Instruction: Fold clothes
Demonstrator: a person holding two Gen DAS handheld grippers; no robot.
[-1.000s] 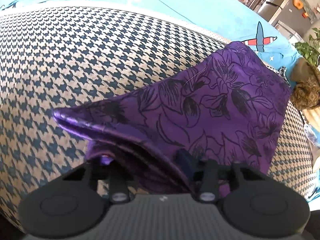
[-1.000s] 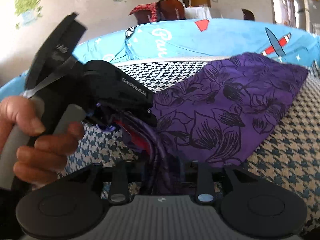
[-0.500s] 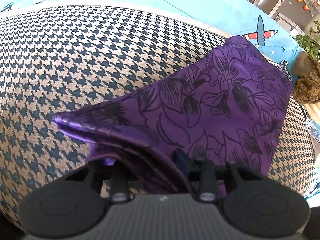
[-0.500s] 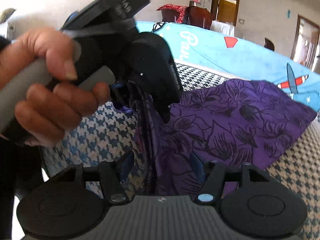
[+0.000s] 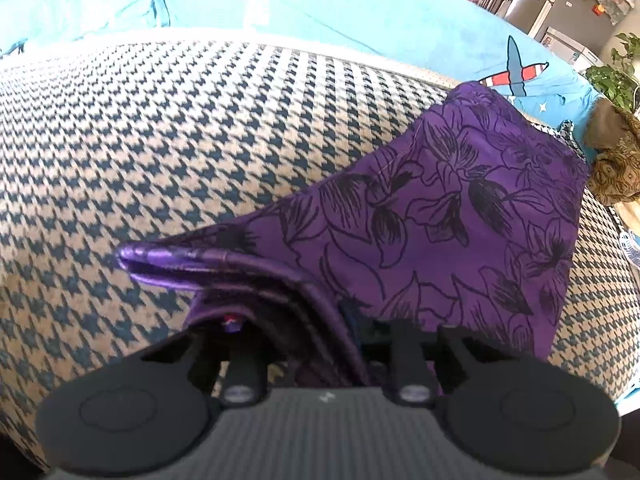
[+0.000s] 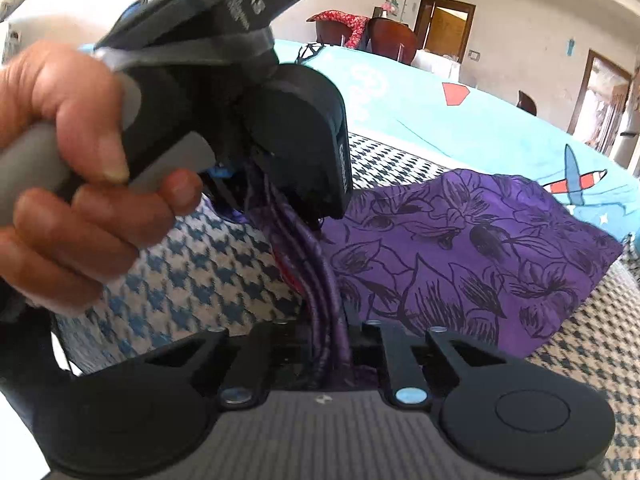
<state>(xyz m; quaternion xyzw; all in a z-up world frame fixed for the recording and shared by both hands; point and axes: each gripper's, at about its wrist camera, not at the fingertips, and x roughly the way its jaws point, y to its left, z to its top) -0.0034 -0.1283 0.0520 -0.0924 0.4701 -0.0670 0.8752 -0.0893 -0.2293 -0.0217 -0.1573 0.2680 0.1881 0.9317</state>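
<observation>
A purple garment (image 5: 440,220) with black flower outlines lies on a houndstooth cover (image 5: 160,140), folded, its near edge bunched into layers. My left gripper (image 5: 316,332) is shut on that layered edge, which hides its fingertips. The right wrist view shows the same garment (image 6: 460,248) and a hand (image 6: 60,160) holding the left gripper (image 6: 260,192), with purple folds hanging out of it. Those folds run down into my right gripper (image 6: 332,340), just below the left one. Its jaws are closing and pinch the bunched cloth.
A turquoise printed blanket (image 5: 280,0) covers the far side beyond the houndstooth cover (image 6: 192,280). A brown patterned bundle (image 5: 612,168) and a potted plant (image 5: 616,76) sit at the right edge. Chairs (image 6: 384,36) and doorways stand far behind.
My right gripper rolled and came in under the left one, spread its jaws around the hanging folds, then closed on them. The left gripper stayed put, still holding the edge.
</observation>
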